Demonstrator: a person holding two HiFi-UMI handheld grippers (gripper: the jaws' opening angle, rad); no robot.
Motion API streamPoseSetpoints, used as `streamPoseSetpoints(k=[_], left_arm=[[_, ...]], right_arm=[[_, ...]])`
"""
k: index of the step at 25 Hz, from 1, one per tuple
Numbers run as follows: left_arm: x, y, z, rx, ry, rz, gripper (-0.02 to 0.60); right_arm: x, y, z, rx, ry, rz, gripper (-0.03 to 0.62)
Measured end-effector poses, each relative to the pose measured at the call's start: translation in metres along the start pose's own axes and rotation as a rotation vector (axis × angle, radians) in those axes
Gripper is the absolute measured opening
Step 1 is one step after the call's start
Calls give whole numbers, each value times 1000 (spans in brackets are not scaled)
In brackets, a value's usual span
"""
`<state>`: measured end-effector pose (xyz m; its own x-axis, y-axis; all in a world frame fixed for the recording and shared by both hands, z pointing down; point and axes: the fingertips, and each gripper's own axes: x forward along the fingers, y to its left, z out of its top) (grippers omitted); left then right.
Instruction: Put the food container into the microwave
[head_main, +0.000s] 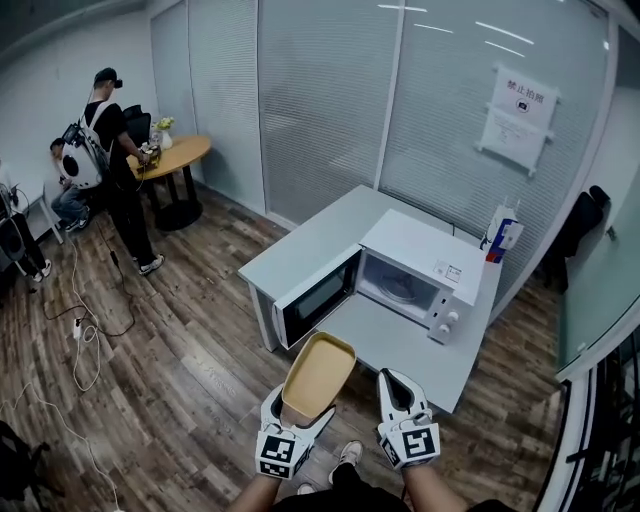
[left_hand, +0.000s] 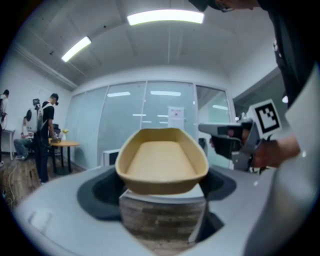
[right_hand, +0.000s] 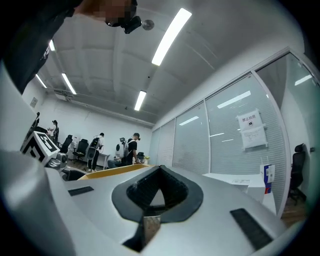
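Container (head_main: 319, 375): tan, shallow, round-cornered, open side up, nothing seen inside. Held in the air by its near end in left gripper (head_main: 297, 413); jaws set wide, one on each side of that end, pressing on it. Long axis aimed toward microwave (head_main: 418, 252). In head view, far end just short of table (head_main: 325, 232) edge, below the open door (head_main: 316, 297). Not inside microwave. In left gripper view, roughly level and filling the middle of the frame between the jaws. Right gripper (head_main: 392, 384): just beside container on its right, apart from it, pointing the same way. Jaws brought together, tips meeting, nothing between them in right gripper view. Also seen in left gripper view, at the right, held in a hand (left_hand: 272, 150). Microwave: white, standing on the grey table, door swung out to the left, cavity (head_main: 397, 285) in view, two knobs (head_main: 447, 323) on the right panel. Carton (head_main: 503, 233): upright on the table behind microwave, near the glass wall (head_main: 330, 100). Paper sign (head_main: 520, 108) stuck on that wall. Wood floor (head_main: 190, 370), with cables (head_main: 85, 340) lying at left. Far left: round table (head_main: 178, 153), wooden top; one person (head_main: 120, 170) standing beside it, another (head_main: 65, 190) seated nearby.
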<state>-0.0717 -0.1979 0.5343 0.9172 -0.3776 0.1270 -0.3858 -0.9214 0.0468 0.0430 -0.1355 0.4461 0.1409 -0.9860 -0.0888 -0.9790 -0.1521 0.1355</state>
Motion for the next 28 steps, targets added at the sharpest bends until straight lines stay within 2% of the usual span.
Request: streamPoseSetpoints(k=[5, 14, 22, 28], left_arm=[[39, -5, 0, -9, 16, -42, 472], [122, -8, 21, 18, 2, -107, 472], [184, -14, 21, 32, 33, -122, 472], [213, -13, 24, 25, 19, -126, 472]], right_arm=[[14, -39, -2, 20, 1, -45, 6], [56, -103, -11, 34, -17, -73, 6], [80, -153, -30, 35, 6, -67, 6], [88, -182, -35, 20, -9, -74, 6]])
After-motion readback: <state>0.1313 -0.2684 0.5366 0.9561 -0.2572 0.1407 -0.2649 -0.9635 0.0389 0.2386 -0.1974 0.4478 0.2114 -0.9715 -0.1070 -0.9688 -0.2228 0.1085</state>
